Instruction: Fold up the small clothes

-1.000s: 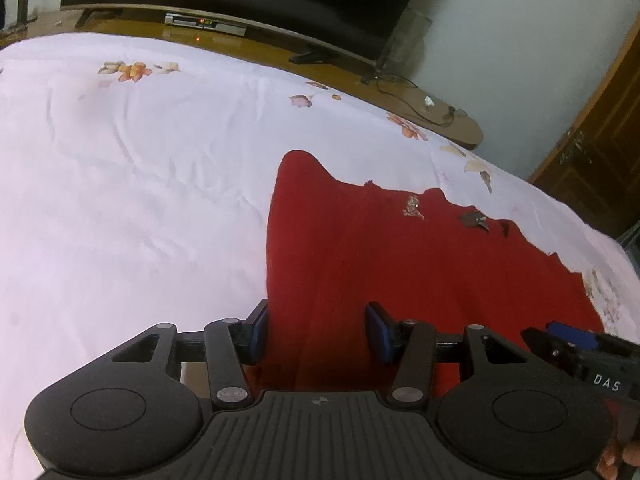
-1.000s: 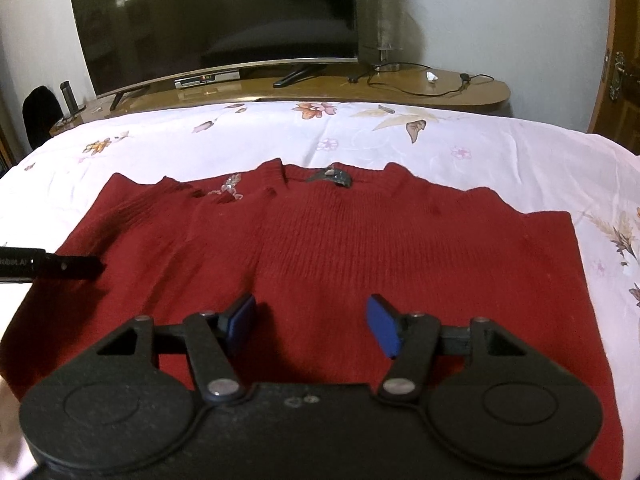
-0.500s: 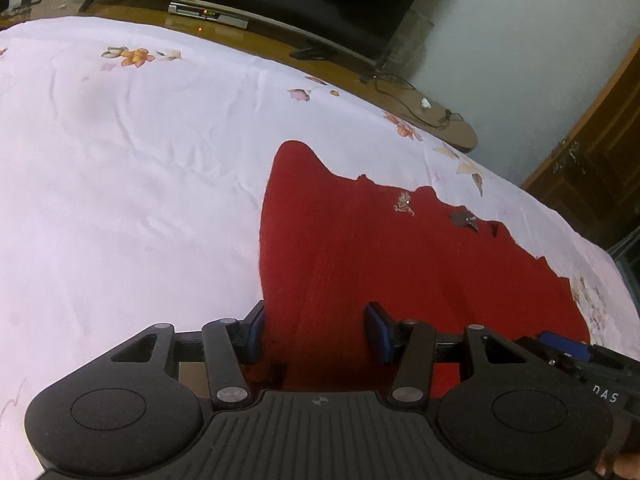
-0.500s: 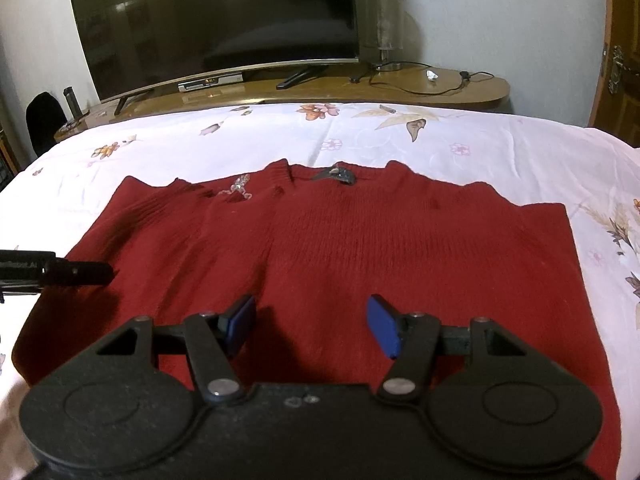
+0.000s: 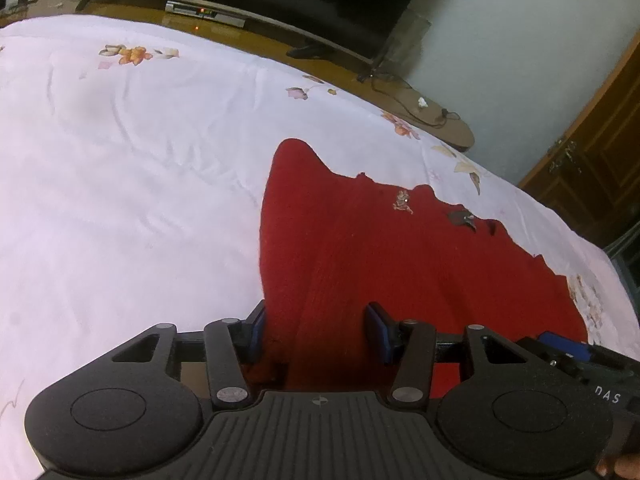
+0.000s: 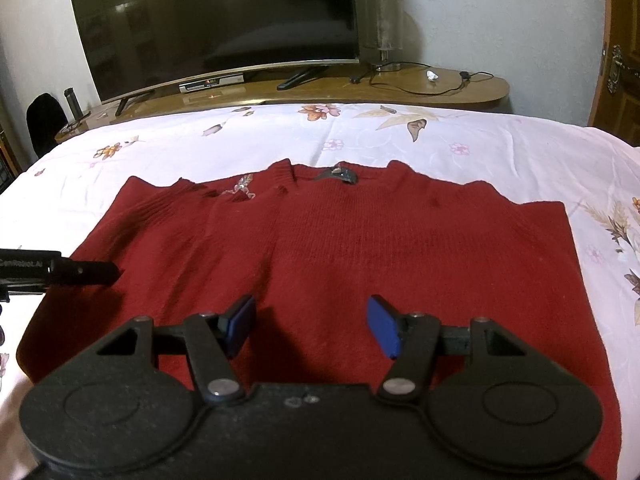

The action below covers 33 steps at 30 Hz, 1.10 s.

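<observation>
A red knit sweater [image 6: 380, 248] lies flat on the white floral bedsheet [image 6: 440, 144], its collar toward the TV. It also shows in the left wrist view [image 5: 400, 264]. My left gripper [image 5: 316, 330] is open over the sweater's left edge near the hem, with red cloth between its blue pads. My right gripper [image 6: 310, 326] is open and empty just above the sweater's lower middle. The left gripper's tip [image 6: 84, 273] shows at the left of the right wrist view. The right gripper [image 5: 568, 354] shows at the lower right of the left wrist view.
A wooden TV bench [image 6: 400, 88] with a large dark TV [image 6: 216, 28], a set-top box, a lamp and cables runs along the far side of the bed. A wooden door [image 5: 592, 176] stands at the right. Bare sheet [image 5: 120, 200] lies left of the sweater.
Both grippers have drawn back slightly toward the hem, so more of the sweater shows. Both stay open.
</observation>
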Motion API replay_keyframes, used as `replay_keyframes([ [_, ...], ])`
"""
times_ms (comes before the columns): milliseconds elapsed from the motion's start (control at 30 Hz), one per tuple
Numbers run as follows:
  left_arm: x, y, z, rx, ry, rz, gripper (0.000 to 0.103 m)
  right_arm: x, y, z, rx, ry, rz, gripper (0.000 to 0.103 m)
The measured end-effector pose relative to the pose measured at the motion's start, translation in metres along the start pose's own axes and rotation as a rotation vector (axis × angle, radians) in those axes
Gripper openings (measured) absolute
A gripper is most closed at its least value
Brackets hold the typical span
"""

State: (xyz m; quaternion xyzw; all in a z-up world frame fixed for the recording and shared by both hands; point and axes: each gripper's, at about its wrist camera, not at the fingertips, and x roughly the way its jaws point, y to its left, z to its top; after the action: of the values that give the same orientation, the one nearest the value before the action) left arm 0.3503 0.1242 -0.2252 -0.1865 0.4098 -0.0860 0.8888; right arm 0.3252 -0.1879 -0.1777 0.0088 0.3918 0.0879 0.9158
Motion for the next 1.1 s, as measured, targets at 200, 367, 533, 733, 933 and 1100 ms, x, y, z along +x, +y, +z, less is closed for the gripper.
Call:
replay_keyframes([
  [200, -0.001, 0.006, 0.001, -0.035, -0.002, -0.007, 0.031, -0.003, 0.003, 0.0, 0.001, -0.005, 0.005, 0.061],
  [367, -0.003, 0.0, 0.001, -0.013, -0.016, -0.001, 0.02, -0.004, 0.001, -0.001, 0.004, -0.006, 0.007, 0.061],
  [533, -0.015, -0.009, 0.004, 0.014, -0.056, -0.017, 0.016, -0.006, 0.001, 0.0, 0.001, -0.008, 0.005, 0.061],
  [733, -0.027, -0.041, 0.012, 0.05, -0.085, -0.102, 0.015, -0.001, -0.003, -0.001, 0.018, 0.006, 0.007, 0.061],
  [933, -0.02, -0.1, 0.009, 0.113, -0.071, -0.211, 0.015, -0.016, -0.026, 0.008, 0.091, -0.027, 0.022, 0.06],
  [1100, 0.005, -0.156, -0.011, 0.162, -0.023, -0.26, 0.015, -0.041, -0.068, 0.013, 0.155, -0.065, -0.011, 0.06],
])
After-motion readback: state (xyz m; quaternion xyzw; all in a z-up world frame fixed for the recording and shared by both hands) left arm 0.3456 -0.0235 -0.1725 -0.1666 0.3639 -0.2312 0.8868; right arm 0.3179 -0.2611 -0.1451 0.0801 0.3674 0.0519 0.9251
